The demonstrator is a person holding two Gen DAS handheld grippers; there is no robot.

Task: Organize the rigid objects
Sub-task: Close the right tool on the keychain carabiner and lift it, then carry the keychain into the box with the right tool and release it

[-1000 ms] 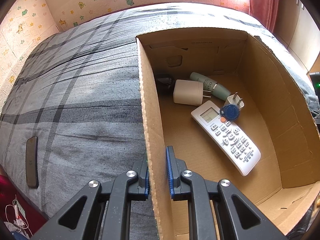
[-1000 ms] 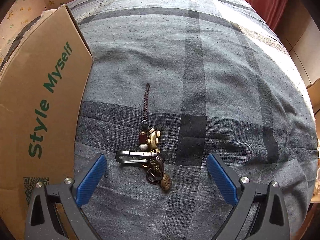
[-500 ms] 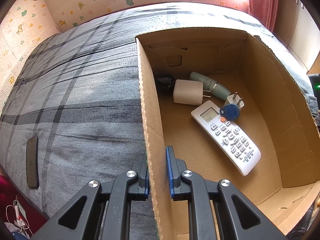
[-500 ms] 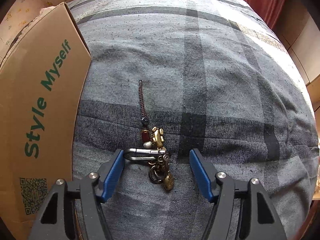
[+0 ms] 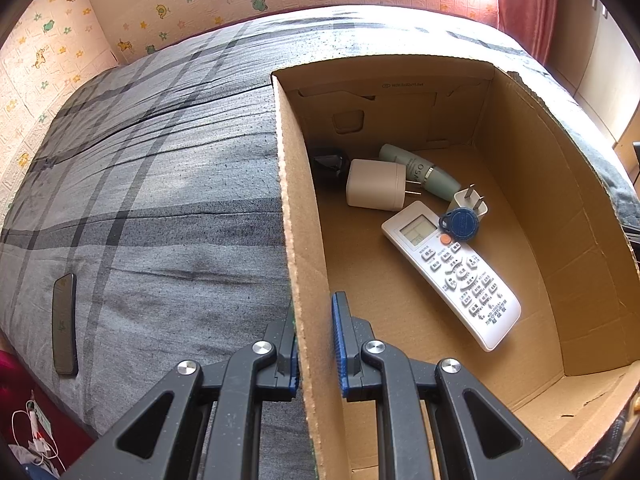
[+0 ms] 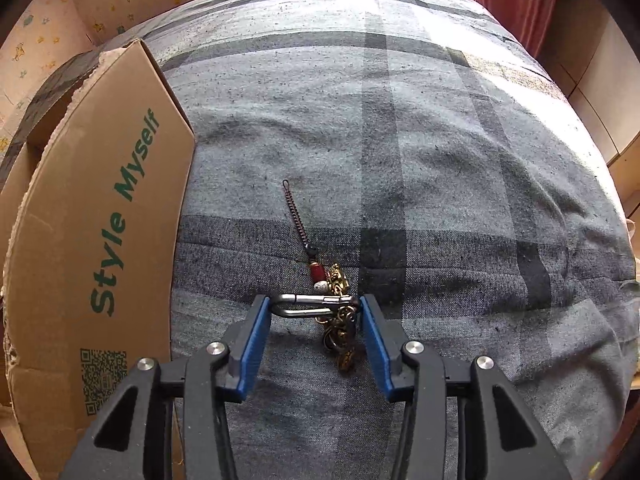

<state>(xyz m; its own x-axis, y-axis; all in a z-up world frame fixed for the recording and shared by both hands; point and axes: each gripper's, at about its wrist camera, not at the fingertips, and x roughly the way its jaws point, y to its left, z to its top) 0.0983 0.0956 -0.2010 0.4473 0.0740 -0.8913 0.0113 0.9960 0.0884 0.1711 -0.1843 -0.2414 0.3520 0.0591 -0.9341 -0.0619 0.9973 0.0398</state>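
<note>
Right gripper had gone from wide to closing on the keychain on the bedspread, pads at the carabiner's ends, left gripper clamped on the box wall; best lift slowly, charms dangle.

Cardboard box outer wall: green "Style Myself" above a QR code at the near corner; pale green tube inside: "VSO"; remote key labels illegible.

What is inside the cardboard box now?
Inside the cardboard box: a white remote control, a blue key fob on it, two white plug adapters, a pale green tube and a dark object, partly hidden.
</note>
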